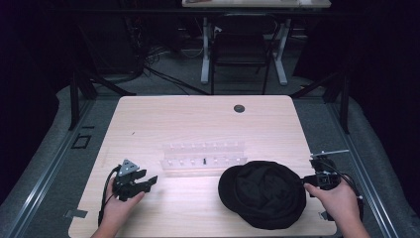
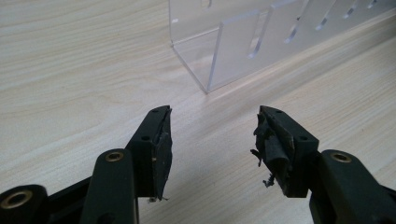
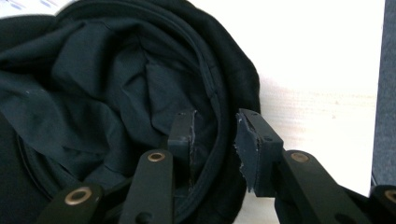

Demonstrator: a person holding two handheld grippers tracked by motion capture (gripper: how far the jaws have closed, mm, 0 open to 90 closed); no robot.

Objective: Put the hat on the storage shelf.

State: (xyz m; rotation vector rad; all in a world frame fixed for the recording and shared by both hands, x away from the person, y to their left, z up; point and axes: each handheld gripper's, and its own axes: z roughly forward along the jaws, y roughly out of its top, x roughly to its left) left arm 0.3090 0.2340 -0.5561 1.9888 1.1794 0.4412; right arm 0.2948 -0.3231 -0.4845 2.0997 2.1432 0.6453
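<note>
**Black hat at the right gripper, clear rack behind**

No brand, label or writing can be read on anything here.

Nearest, at the front right of the bench (image 1: 148,119), a black hat (image 1: 262,193) lies crumpled with its opening up. The right gripper (image 3: 215,140) sits at the hat's right edge, held by the person's right hand (image 1: 334,198). In the right gripper view its jaws straddle the hat's rim: one jaw inside the hat, the other outside it, with the folded edge between them. The gap is middling, and I cannot tell whether the pads press on the cloth.

At the front left the left gripper (image 1: 148,182) lies low over the bench in the left hand (image 1: 121,203), a grey three-cornered plate on top. Its jaws stand wide with bare wood between them; the pads look frayed.

Behind both, mid-bench, stands a clear plastic rack (image 1: 203,156) with slotted dividers, just beyond the hat and well apart from the left gripper.

The bench is pale wood grain with rounded corners and a dark round cable hole (image 1: 239,108) near its far edge. Beyond it the room is dim: grey floor, a black chair (image 1: 242,47), white desk legs and loose cables.
</note>
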